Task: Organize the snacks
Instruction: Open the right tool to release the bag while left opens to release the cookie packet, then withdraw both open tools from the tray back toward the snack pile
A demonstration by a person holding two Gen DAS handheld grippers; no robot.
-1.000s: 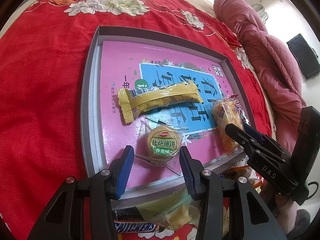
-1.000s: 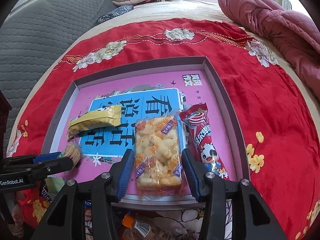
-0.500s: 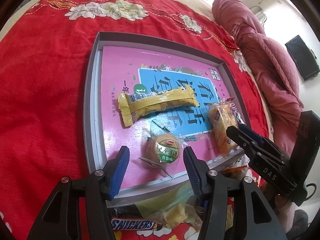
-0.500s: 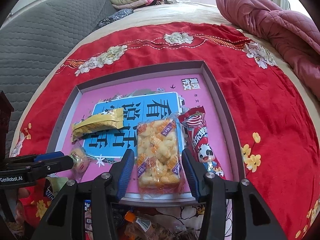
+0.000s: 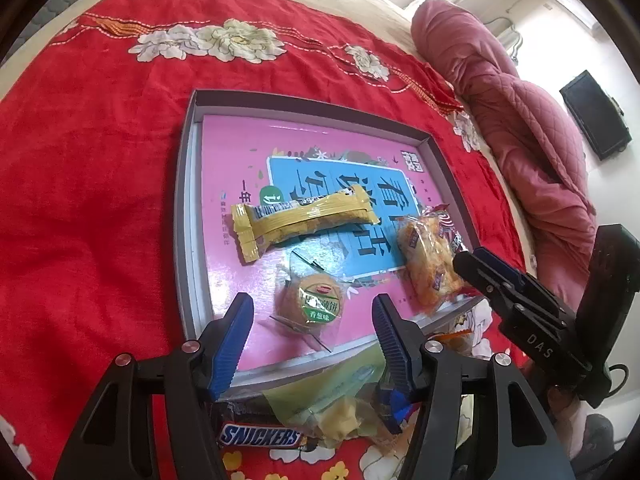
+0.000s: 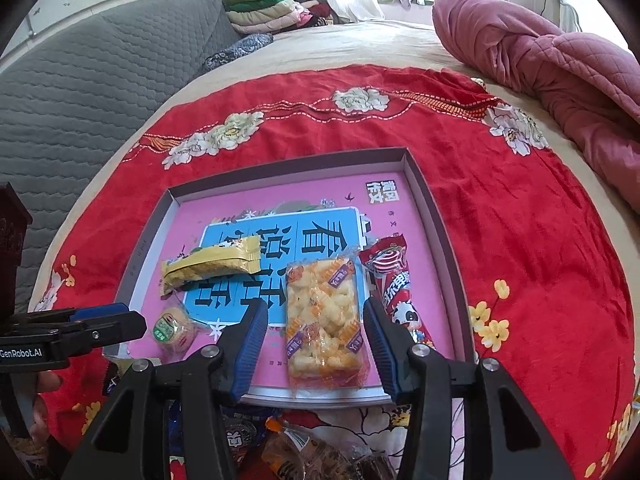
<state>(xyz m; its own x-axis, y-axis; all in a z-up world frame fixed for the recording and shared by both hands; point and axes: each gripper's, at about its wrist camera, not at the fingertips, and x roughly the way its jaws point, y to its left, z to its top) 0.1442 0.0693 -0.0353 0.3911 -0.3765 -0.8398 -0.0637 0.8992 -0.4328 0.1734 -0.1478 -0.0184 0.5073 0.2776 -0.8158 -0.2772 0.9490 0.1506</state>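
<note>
A grey tray lined with a pink and blue book cover sits on the red cloth. In it lie a yellow bar, a round biscuit pack, a clear pack of puffed snacks and a red panda pack. My left gripper hovers just short of the round biscuit pack; its jaws are opening and the pads are clear of it. My right gripper stands open astride the puffed snack pack, which rests on the tray with a gap at the left pad.
A Snickers bar and several loose snack wrappers are piled by the tray's near edge, under both grippers. A pink quilt is bunched at the right. Grey padding lies to the left.
The left jaws have spread and let go of the round biscuit pack, which now lies in the tray. Both grippers have drawn back a little from the snacks.
</note>
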